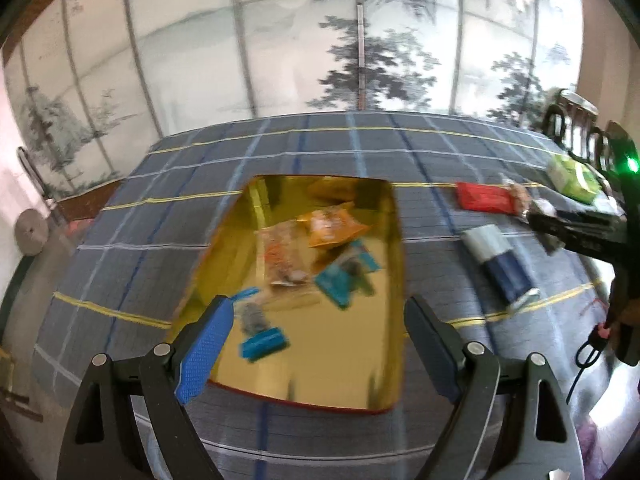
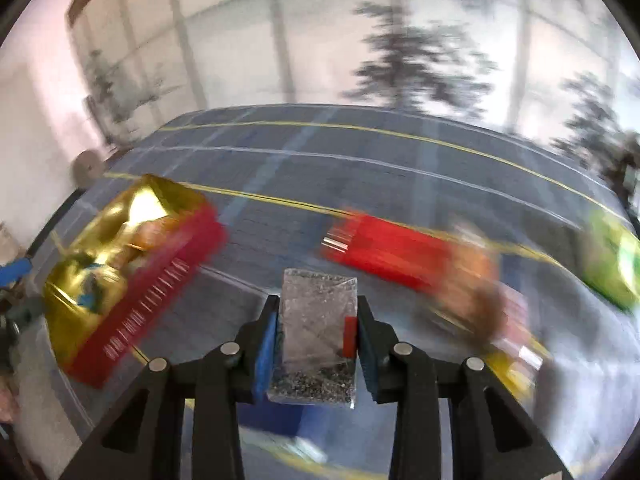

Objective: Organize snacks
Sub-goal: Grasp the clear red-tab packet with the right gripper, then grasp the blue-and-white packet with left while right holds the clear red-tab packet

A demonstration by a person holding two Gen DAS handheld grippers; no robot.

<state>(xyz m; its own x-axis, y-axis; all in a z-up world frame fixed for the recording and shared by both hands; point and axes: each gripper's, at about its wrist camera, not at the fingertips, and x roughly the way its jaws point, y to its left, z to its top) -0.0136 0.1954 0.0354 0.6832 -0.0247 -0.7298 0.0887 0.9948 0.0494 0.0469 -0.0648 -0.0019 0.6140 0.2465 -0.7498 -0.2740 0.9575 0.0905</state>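
Observation:
A gold-lined box with red sides (image 1: 360, 368) lies open on the checked tablecloth and holds several snack packets, among them an orange one (image 1: 334, 229) and a teal one (image 1: 346, 280). My left gripper (image 1: 320, 332) is open and empty above the box's near end. My right gripper (image 2: 316, 324) is shut on a clear packet of dark grainy snack (image 2: 316, 332), held above the cloth to the right of the box (image 2: 132, 284). A red packet (image 2: 384, 252), a brown one (image 2: 472, 284) and a green one (image 2: 612, 264) lie on the cloth.
In the left wrist view a grey and navy packet (image 1: 498, 264), a red packet (image 1: 484, 197) and a green pack (image 1: 574, 176) lie right of the box. The right gripper's body (image 1: 592, 232) reaches in from the right. A painted screen stands behind the table.

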